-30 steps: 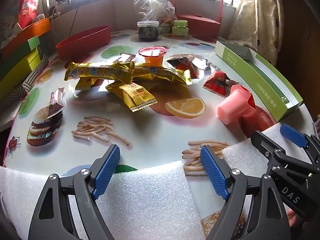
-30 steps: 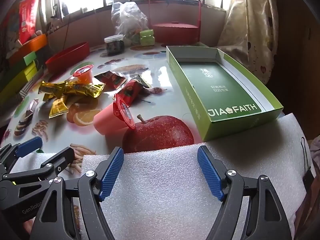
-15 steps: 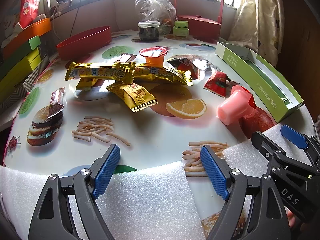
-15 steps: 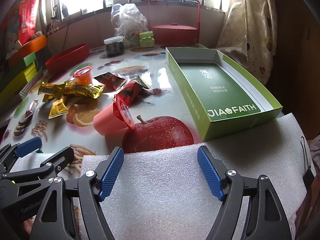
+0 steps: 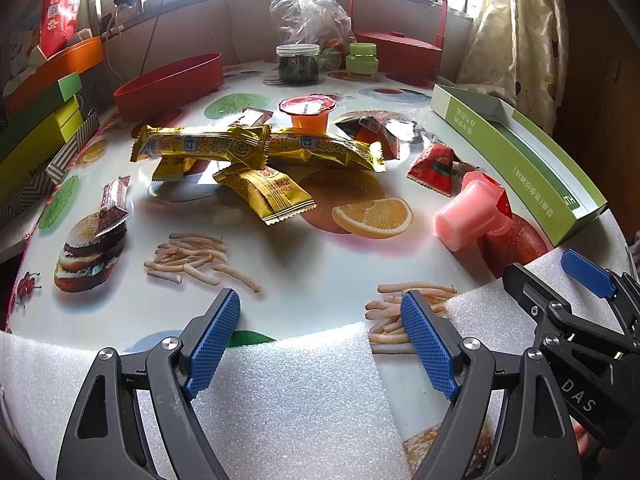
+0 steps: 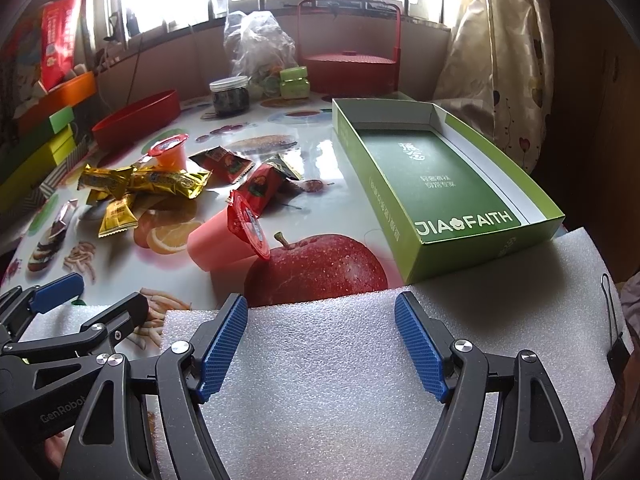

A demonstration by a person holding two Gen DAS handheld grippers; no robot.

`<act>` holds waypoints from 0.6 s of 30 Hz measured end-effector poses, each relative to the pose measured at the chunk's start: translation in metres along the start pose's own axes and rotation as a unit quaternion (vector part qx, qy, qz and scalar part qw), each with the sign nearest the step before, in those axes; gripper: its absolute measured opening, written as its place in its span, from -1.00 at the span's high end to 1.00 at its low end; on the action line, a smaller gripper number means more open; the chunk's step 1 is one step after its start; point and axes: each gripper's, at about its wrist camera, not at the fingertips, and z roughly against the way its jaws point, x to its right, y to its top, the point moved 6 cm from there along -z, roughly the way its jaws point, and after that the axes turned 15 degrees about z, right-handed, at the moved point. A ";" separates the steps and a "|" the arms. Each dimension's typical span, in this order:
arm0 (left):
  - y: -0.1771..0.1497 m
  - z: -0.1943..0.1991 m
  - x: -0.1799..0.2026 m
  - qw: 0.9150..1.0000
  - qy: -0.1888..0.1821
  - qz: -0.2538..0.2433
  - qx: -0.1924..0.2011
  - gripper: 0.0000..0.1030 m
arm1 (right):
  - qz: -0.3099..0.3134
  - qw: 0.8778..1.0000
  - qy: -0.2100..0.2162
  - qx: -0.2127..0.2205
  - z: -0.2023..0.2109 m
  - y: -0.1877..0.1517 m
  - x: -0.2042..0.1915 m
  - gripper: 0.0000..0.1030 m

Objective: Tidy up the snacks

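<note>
Snacks lie scattered on the printed tablecloth: long gold bars [image 5: 200, 146] [image 6: 160, 178], a small gold packet [image 5: 268, 194], red triangular packets [image 5: 434, 166] [image 6: 260, 188], an orange jelly cup [image 5: 308, 114] [image 6: 170, 152], a pink jelly cup on its side [image 5: 470, 218] [image 6: 224, 236] and a brown wafer [image 5: 114, 204]. An empty green box [image 6: 440, 184] [image 5: 520, 152] sits at the right. My left gripper [image 5: 320, 338] is open and empty above white foam at the near edge. My right gripper [image 6: 320, 344] is open and empty above foam, just short of the box.
A red oval tray [image 5: 172, 82] [image 6: 136, 122], a dark jar [image 5: 298, 62], a green jar [image 5: 362, 58], a plastic bag [image 5: 310, 8] and a red handled basket [image 6: 348, 60] stand at the back. Coloured boxes [image 5: 36, 128] are stacked at the left edge. A curtain hangs at the right.
</note>
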 end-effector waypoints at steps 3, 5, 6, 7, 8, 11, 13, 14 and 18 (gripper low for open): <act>0.000 0.000 0.000 1.000 0.000 0.000 0.000 -0.61 | 0.000 1.000 0.000 0.001 0.000 -0.001 0.000 -0.49; 0.000 0.000 0.000 1.000 0.000 0.000 0.001 -0.61 | 0.000 1.000 -0.001 0.001 0.000 -0.001 0.000 -0.49; 0.000 0.000 0.000 1.000 0.000 0.000 0.001 -0.61 | 0.000 1.000 0.000 0.001 0.000 -0.001 0.000 -0.49; -0.001 0.000 0.000 1.000 0.000 0.000 0.001 -0.61 | 0.000 1.000 0.000 0.001 0.000 0.000 0.000 -0.49; -0.001 0.000 0.000 1.000 0.000 0.000 0.001 -0.61 | 0.000 1.000 0.000 0.001 0.000 -0.001 0.000 -0.49; -0.001 0.000 0.000 1.000 0.000 0.000 0.001 -0.61 | 0.000 1.000 0.000 0.002 0.000 -0.001 0.000 -0.49; -0.001 0.000 0.000 1.000 0.000 0.000 0.001 -0.61 | 0.000 1.000 -0.001 0.002 0.000 -0.001 0.000 -0.49; -0.001 0.000 0.000 1.000 0.000 0.000 0.001 -0.61 | 0.000 1.000 -0.001 0.002 0.000 -0.001 0.000 -0.49; -0.001 0.000 0.000 1.000 0.000 0.000 0.002 -0.61 | 0.000 1.000 0.000 0.002 0.000 -0.001 0.000 -0.49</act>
